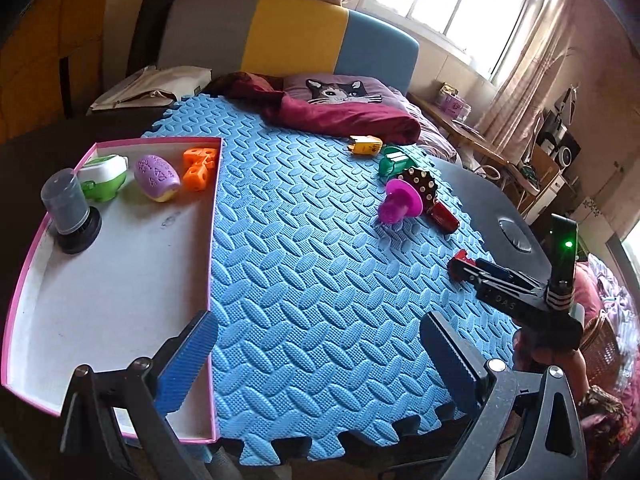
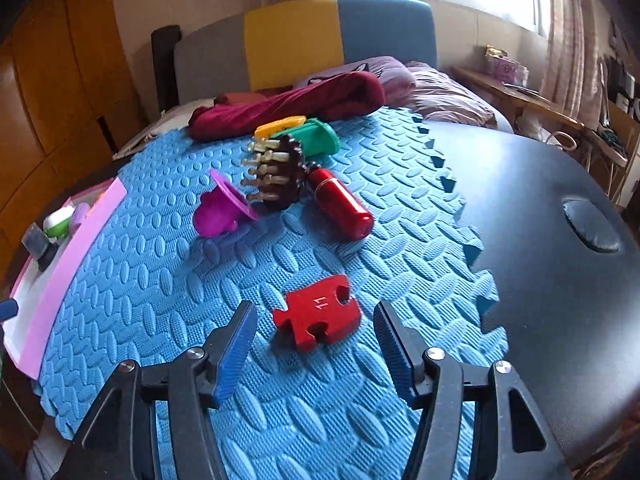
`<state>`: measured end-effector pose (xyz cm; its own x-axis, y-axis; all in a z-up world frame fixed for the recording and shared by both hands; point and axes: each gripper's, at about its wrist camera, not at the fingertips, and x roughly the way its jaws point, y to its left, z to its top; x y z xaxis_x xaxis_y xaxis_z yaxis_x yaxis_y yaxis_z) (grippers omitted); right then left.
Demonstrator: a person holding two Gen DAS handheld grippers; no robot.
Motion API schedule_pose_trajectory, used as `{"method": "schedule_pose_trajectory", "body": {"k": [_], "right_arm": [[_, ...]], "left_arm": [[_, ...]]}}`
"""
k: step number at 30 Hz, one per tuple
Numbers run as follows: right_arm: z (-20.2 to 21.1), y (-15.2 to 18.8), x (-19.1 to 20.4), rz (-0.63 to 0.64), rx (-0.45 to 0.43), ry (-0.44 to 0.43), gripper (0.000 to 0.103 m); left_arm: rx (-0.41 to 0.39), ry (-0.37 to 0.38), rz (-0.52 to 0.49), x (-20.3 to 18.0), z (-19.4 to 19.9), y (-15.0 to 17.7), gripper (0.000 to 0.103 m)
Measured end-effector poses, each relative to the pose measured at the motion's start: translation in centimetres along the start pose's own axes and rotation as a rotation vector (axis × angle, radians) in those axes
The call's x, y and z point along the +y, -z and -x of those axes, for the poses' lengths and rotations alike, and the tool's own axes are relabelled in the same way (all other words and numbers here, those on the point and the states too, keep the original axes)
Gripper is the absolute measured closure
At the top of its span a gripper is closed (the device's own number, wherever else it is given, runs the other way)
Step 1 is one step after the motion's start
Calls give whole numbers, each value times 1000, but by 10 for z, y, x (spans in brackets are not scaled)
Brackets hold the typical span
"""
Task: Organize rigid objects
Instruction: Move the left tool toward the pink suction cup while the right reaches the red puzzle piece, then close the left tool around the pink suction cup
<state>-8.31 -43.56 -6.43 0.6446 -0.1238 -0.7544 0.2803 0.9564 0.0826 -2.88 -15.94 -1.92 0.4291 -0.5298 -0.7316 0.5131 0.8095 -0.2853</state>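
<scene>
My right gripper (image 2: 316,350) was spread wide, jaws empty, pointed forward and angled down over the mat (image 2: 168,280). The red puzzle piece (image 2: 316,324) lay flat on the mat just ahead, between the two fingers' lines but not touched by either. Farther ahead sat a cluster: the magenta cup (image 2: 218,210) on its side ahead-left, the brown spiked piece (image 2: 276,178) past it, the red cylinder (image 2: 340,204) ahead-right, with the green piece (image 2: 316,136) and yellow piece (image 2: 280,125) farthest out. Tray (image 2: 76,240) was far left of this tool.

From the left wrist camera, the right gripper (image 1: 468,266) sat low, ahead-right, tips over the red piece (image 1: 460,257), my hand (image 1: 552,356) wrapped under its handle.

My left gripper (image 1: 316,356) was also spread, holding nothing, raised above the mat's near edge. Its left finger (image 1: 188,360) overlapped the tray's (image 1: 100,300) near right corner in view; I couldn't tell if it touched. Right finger (image 1: 452,356) hung over the mat.

In the tray, far end, ahead-left: the grey jar (image 1: 68,208) upright on a black base, the green-white piece (image 1: 104,176), the purple egg (image 1: 156,178), and the orange block (image 1: 200,168) against the right wall. The magenta cup (image 1: 396,200) and its neighbours were ahead-right of this tool, well apart from the tray.
</scene>
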Motion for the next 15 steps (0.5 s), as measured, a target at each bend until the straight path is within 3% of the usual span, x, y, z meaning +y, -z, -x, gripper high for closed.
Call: {"method": "schedule_pose_trajectory", "body": {"k": [2,5,15], "right_arm": [[-3,1,3,24,1,3,42],[-7,4,0,7,-5,-4,55],[-4,11,-11,-54,-63,-7,55]], "left_arm": [[3,-4,-6,-3,-2,-1,1],[14,-5,-13,-7,-7,-3,1],[42,2,-51,-32,-39,-20,1]]}}
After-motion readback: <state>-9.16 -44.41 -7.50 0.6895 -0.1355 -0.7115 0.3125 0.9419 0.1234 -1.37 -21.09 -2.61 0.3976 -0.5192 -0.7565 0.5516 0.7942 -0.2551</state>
